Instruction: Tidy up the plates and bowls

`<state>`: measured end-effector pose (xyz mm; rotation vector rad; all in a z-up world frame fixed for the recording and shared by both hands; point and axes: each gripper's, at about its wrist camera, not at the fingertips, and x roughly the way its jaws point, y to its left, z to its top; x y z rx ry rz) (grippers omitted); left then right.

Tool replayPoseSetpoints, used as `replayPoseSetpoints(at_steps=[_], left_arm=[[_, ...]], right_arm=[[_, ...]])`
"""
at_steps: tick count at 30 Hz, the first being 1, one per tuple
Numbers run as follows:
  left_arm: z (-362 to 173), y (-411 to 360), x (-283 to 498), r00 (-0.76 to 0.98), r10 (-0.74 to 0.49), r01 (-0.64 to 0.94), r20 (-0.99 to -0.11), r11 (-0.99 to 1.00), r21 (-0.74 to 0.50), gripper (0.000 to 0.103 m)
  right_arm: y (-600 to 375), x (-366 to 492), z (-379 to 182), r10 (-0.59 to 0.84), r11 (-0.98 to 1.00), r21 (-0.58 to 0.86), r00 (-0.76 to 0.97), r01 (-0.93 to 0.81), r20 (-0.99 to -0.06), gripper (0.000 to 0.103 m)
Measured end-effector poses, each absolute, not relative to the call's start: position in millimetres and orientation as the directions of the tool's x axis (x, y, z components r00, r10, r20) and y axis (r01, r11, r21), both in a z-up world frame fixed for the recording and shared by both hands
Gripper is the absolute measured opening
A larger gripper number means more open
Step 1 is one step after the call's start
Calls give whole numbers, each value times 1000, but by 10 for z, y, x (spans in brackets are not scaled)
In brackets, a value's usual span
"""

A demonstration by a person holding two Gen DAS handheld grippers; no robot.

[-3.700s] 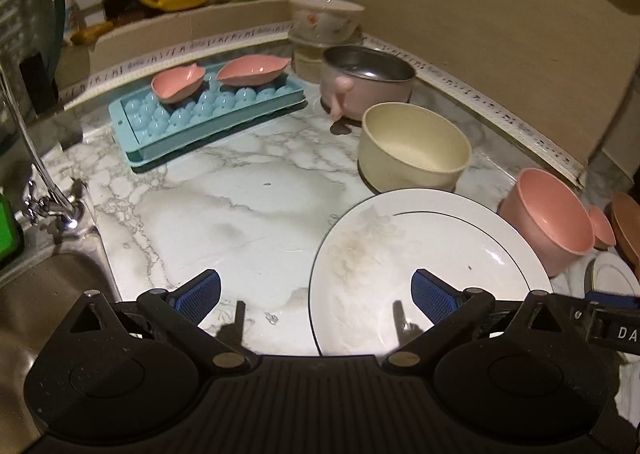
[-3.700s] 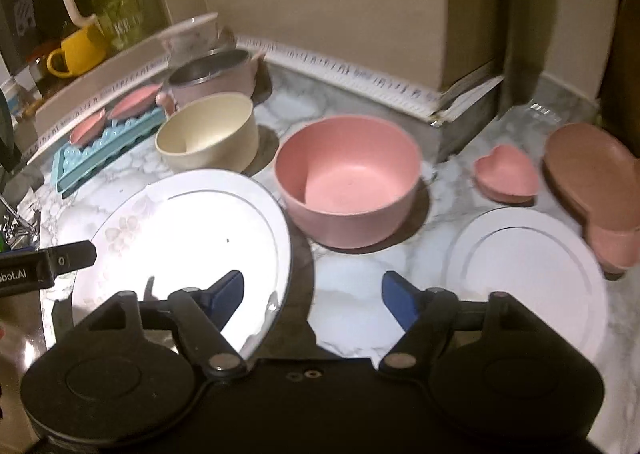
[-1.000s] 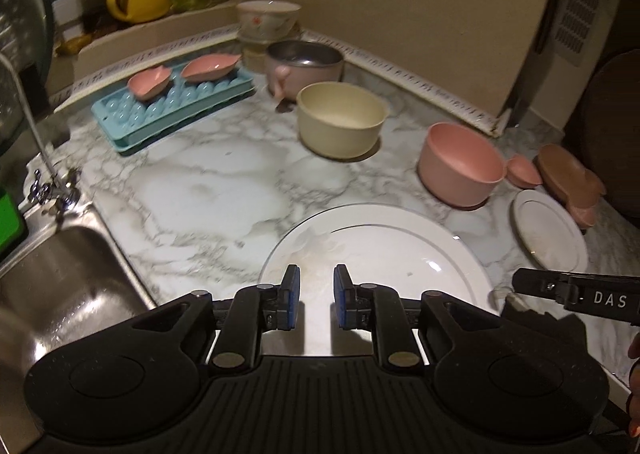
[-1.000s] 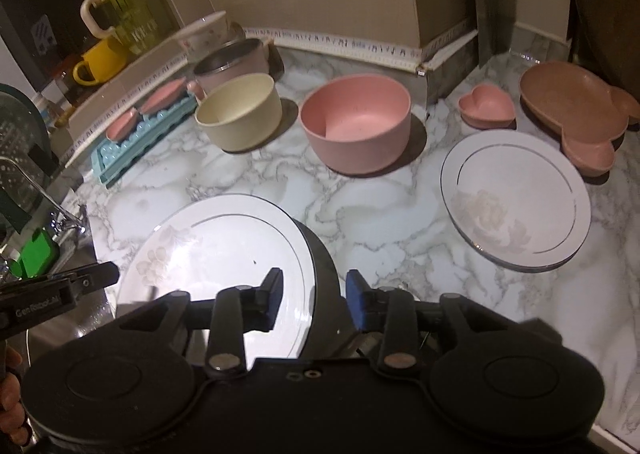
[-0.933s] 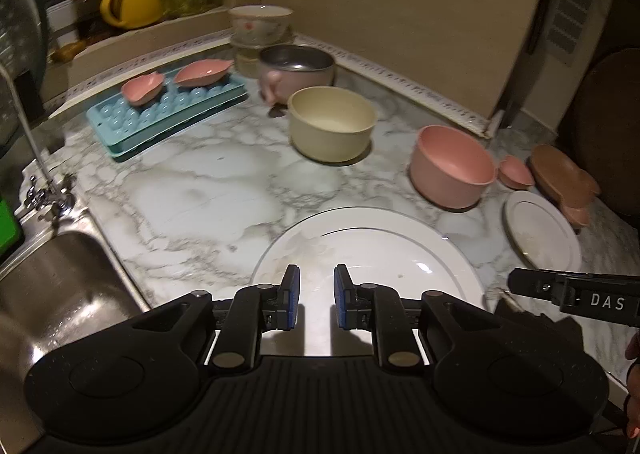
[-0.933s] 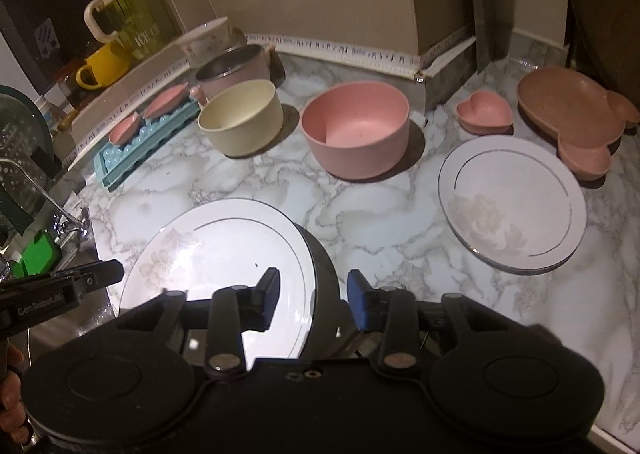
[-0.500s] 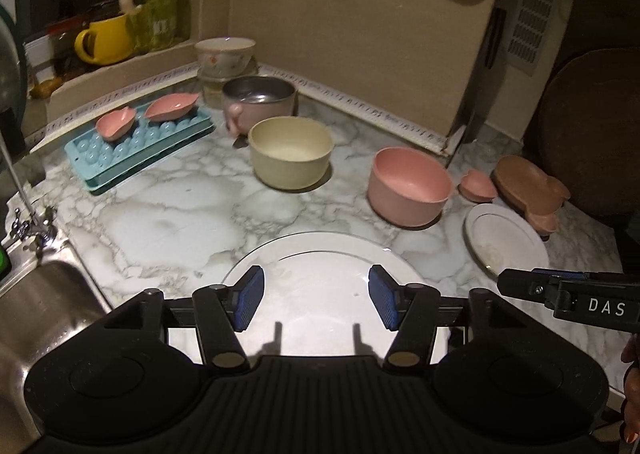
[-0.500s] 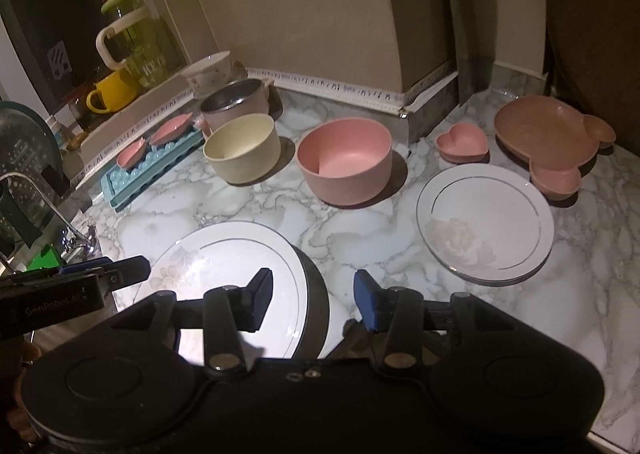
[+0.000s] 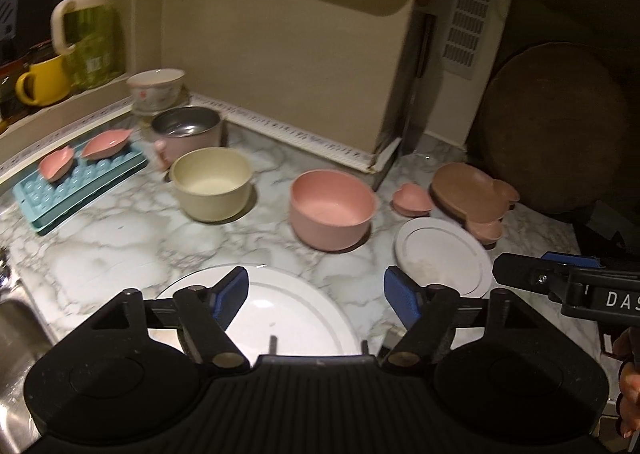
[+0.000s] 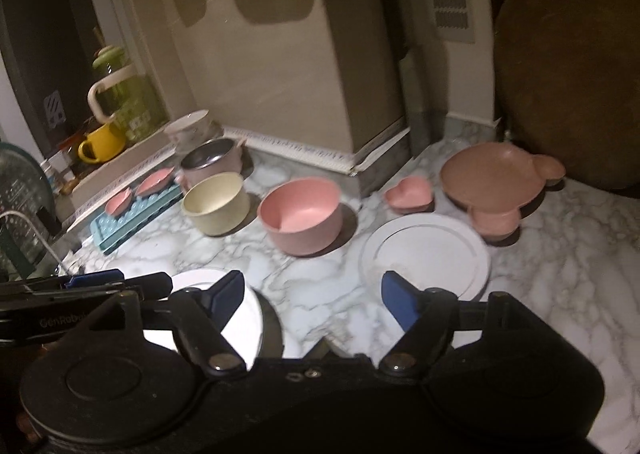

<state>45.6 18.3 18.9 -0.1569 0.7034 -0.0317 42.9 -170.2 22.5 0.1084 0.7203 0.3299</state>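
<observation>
A large white plate (image 9: 280, 314) lies on the marble counter at the front; it also shows in the right wrist view (image 10: 240, 318). My left gripper (image 9: 316, 294) is open and empty above it. My right gripper (image 10: 312, 294) is open and empty, between that plate and a smaller white plate (image 10: 426, 254), also seen in the left wrist view (image 9: 442, 258). A pink bowl (image 9: 332, 207) and a cream bowl (image 9: 212, 183) stand further back. They also show in the right wrist view: the pink bowl (image 10: 302, 215) and the cream bowl (image 10: 216, 203).
A steel-lined pink pot (image 9: 186, 133), a floral bowl (image 9: 156, 87) and a blue tray (image 9: 80, 181) with two pink leaf dishes stand at the back left. A pink heart dish (image 10: 410, 191) and a brown bear-shaped plate (image 10: 496, 173) sit at the right. A sink (image 9: 16, 334) lies at the left.
Both grippers were shut a second ago and have opened wide. Both have risen and pulled back from the large white plate, which stays on the counter.
</observation>
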Motion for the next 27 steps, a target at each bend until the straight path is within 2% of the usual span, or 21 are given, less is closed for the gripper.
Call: replayPoseSetpoints(at_steps=[5, 8, 14, 27], left_arm=[[207, -31, 594, 774, -124, 21, -621, 985, -170, 80], [192, -171, 710, 776, -138, 41, -616, 985, -169, 80], [69, -407, 962, 762, -170, 68, -625, 981, -184, 80], [-404, -714, 1577, 661, -179, 40, -729, 978, -204, 80]], right_arm=[[-1926, 450, 252, 297, 955, 195, 735, -225, -610, 87], [-2052, 468, 248, 273, 962, 170, 756, -214, -594, 102], [-2294, 572, 202, 238, 971, 137, 790, -195, -566, 103], [-2755, 1165, -318, 180, 983, 156, 718, -101, -672, 101]])
